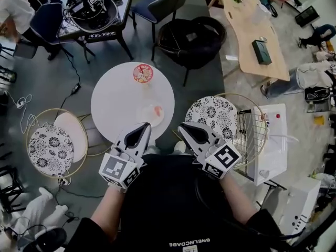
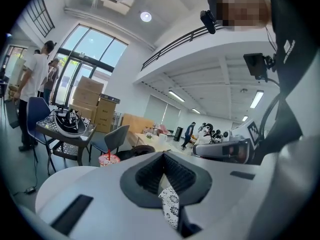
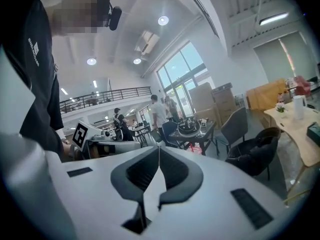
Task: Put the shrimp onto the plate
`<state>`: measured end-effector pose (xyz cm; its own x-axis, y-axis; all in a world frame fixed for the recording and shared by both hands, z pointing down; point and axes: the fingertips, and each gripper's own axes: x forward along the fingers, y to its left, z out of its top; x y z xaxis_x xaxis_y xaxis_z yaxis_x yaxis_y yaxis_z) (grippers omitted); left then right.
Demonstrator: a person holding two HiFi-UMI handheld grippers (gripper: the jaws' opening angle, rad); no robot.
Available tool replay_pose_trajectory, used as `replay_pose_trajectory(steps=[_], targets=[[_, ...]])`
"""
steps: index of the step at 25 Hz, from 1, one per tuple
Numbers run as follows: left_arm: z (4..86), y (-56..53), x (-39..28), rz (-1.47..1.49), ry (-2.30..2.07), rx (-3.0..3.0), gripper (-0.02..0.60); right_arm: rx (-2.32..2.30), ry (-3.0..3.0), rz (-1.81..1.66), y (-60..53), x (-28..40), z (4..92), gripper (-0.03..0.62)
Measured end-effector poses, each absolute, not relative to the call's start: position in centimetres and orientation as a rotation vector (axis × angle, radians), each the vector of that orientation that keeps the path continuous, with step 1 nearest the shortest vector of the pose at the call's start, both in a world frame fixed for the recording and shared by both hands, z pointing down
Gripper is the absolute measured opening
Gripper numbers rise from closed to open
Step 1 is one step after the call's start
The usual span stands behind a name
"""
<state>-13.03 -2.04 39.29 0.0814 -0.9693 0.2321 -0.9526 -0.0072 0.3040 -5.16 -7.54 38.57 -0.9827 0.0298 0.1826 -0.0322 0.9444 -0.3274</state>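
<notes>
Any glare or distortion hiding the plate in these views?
Head view: even light, sharp, but the pale plate barely stands out on the white table. Left and right gripper views: strong fisheye bending, dark corners, bright windows; plate not in them.

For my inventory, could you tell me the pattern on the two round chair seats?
The seats are black-and-white floral; the head view shows it best.

A round white bench (image 1: 113,106) is seen from above, set on a grey floor (image 1: 63,83). Two things are carried directly on its top. A round cup (image 1: 143,73) with a red printed lid is placed at the far edge. A pale plate (image 1: 149,115) is placed nearer the near edge, well apart from the cup.
</notes>
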Motion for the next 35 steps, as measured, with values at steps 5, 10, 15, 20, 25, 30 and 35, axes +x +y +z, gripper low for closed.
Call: replay_pose_trajectory(steps=[5, 10, 15, 20, 25, 30, 35], targets=[[36.8, -0.3, -12.8, -0.095, -1.939, 2.017, 0.006, -0.087, -2.931, 0.499, -6.3, -6.8, 37.8, 0.018], [35.7, 1.6, -13.1, -0.132, -2.0, 1.989, 0.006, -0.168, -2.946, 0.469, -5.3, -8.0, 37.1, 0.018], [35.4, 3.2, -13.6, -0.152, -2.058, 1.946, 0.005, -0.232, -2.956, 0.433, -3.8, -8.8, 36.3, 0.018], [35.3, 4.5, -14.0, -0.167, -2.086, 1.917, 0.005, -0.274, -2.969, 0.405, -2.8, -9.2, 36.1, 0.018], [35.3, 5.5, -14.3, -0.205, -2.11, 1.896, 0.006, -0.304, -2.969, 0.395, -2.1, -9.3, 36.2, 0.018], [35.3, 6.4, -14.4, -0.243, -2.124, 1.872, 0.005, -0.336, -2.973, 0.386, -1.3, -9.4, 36.0, 0.018], [35.4, 6.7, -13.8, -0.273, -2.075, 1.91, 0.005, -0.335, -2.968, 0.387, -0.9, -9.4, 36.3, 0.018]])
